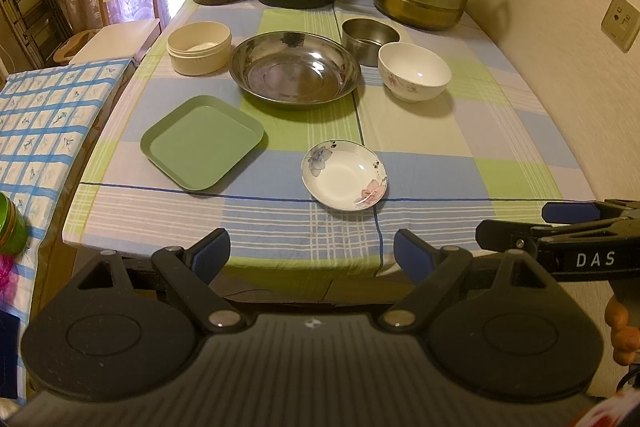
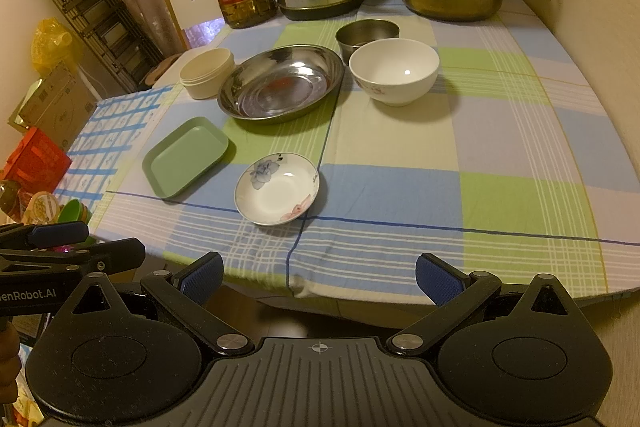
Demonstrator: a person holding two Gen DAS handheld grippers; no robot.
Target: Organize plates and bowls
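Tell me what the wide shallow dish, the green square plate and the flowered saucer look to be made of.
Wide shallow dish: polished metal, likely stainless steel; it mirrors the room.
Green square plate: matte, evenly coloured, no glare; probably plastic or melamine, hard to say which.
Flowered saucer: glossy white with printed flowers and a sharp highlight; looks like glazed ceramic or porcelain.
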